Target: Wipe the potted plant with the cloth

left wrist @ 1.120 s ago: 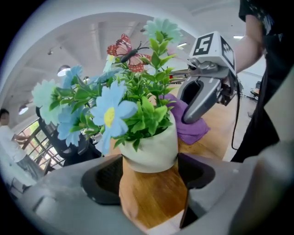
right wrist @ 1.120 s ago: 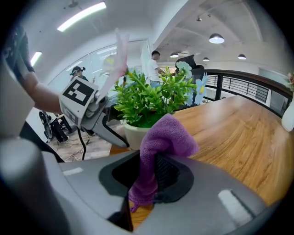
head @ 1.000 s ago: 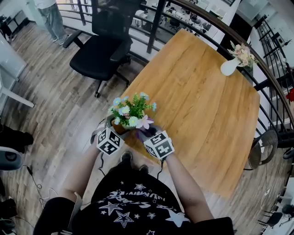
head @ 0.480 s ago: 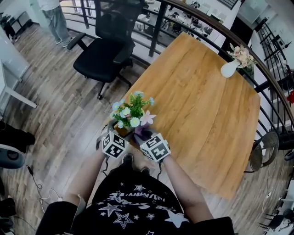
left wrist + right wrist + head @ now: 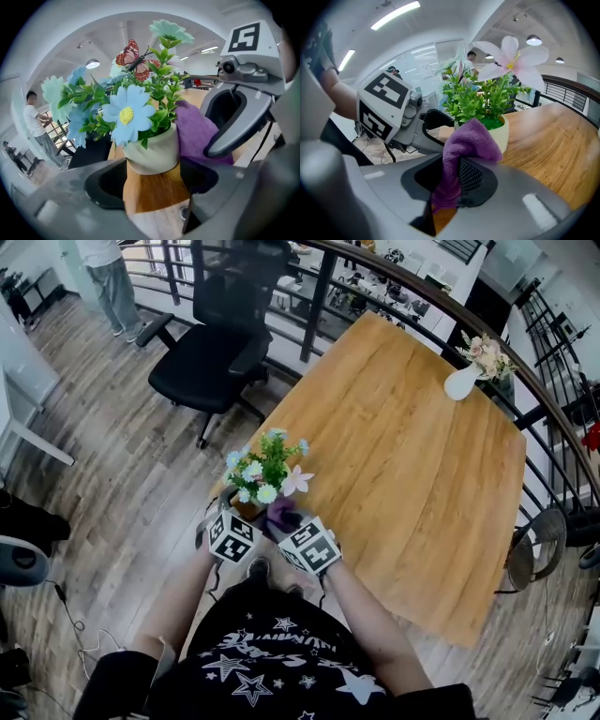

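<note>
standing at the near left corner of the table (image 5: 403, 446), the plant (image 5: 265, 474) has the purple cloth (image 5: 468, 138) pressed against the near right side of its pot (image 5: 152, 152). the right gripper (image 5: 457, 183) is clamped on the cloth. the left gripper (image 5: 152, 180) has its jaws apart, with the pot at the gap between their tips; whether they touch it can't be told.

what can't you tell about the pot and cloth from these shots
- Head view: the pot of the potted plant is mostly hidden under its flowers and the marker cubes.
- Right gripper view: the cloth, clamped in the right hand-held gripper, covers the pot's near wall, so contact is unclear.
- Left gripper view: the right hand-held gripper's body hides the cloth's right edge.
</note>
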Available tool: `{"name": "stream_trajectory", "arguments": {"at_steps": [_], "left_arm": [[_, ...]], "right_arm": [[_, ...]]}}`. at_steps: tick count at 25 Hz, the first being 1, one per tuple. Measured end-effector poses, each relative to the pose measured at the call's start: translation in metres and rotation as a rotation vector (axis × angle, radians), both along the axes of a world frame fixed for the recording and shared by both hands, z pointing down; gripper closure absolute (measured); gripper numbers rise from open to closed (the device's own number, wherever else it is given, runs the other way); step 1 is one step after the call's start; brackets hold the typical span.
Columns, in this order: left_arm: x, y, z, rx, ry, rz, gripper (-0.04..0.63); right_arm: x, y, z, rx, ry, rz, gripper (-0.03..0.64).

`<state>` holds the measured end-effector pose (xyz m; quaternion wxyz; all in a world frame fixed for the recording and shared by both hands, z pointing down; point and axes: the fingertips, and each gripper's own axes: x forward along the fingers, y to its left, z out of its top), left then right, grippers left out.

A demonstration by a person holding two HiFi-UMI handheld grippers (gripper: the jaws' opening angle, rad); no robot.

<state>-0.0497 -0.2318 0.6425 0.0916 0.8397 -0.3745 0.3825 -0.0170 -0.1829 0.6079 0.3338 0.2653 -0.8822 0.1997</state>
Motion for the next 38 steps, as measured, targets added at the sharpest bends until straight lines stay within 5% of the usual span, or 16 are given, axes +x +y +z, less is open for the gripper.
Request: {"name": "stream_trajectory", "arguments": {"at_steps": [13,26,32,38], "left_arm": [[-0.007,0.011,-0.013,0.004,0.013,-0.106,0.227],[0.01,0.074,-0.084,0.112,0.179,-0.198,0.227],[0.021,0.11,-0.097,0.152,0.237,-0.24,0.335],[0.044,0.124,-0.096,0.163,0.263,-0.173,0.384]], "right_arm": [[0.038,0.005,-0.025,0.063,-0.023,0.068,0.535],[0.075,0.029,-0.054,0.169,-0.108,0.106,0.535],[0.098,0.054,-0.049,0.196,-0.151,0.149,0.535],[0.113,0.082,-0.041,0.177,-0.197,0.213,0.535]]}}
